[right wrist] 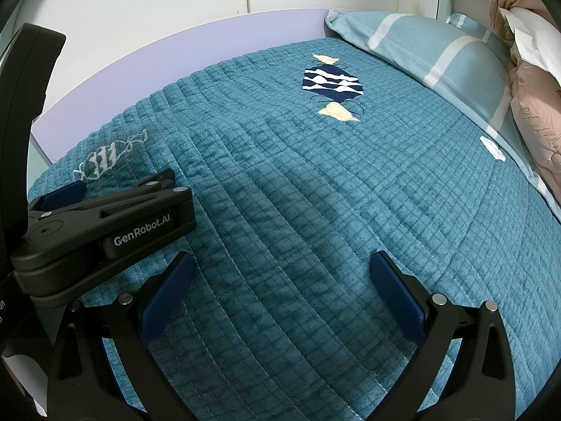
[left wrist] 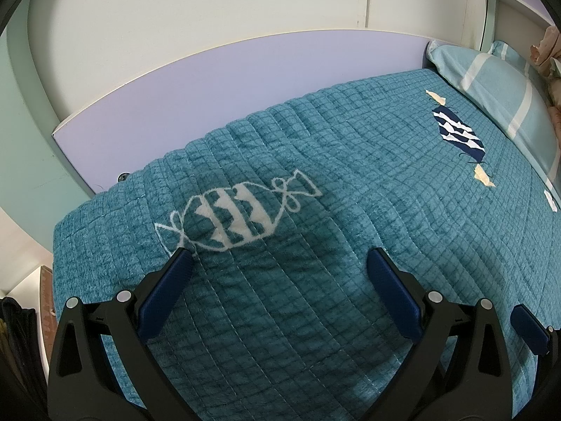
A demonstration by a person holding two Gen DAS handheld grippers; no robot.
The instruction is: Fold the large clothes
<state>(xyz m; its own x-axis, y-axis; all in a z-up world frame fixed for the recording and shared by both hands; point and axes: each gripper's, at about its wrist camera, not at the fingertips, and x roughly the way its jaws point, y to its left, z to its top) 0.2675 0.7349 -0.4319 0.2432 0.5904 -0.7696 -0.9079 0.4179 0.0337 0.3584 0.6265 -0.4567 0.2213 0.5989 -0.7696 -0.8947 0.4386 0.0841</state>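
Observation:
A teal quilted cover point(left wrist: 315, 182) lies spread flat over the bed, with a white candy outline point(left wrist: 238, 214) and a navy-and-cream candy patch point(left wrist: 459, 133) stitched on it. No separate garment shows in either view. My left gripper point(left wrist: 279, 256) hovers open just above the cover, close to the white candy outline, nothing between its blue pads. My right gripper point(right wrist: 282, 259) is likewise open over bare quilt point(right wrist: 315, 193), to the right of the left gripper body point(right wrist: 105, 217). One blue right fingertip point(left wrist: 529, 326) shows at the left wrist view's lower right edge.
A lilac bed board point(left wrist: 210, 80) runs along the far side, against a white wall. A light blue striped pillow point(right wrist: 431, 49) lies at the head of the bed, with pink bedding point(right wrist: 533, 105) piled beside it. The bed's foot edge drops off at the left point(left wrist: 59, 238).

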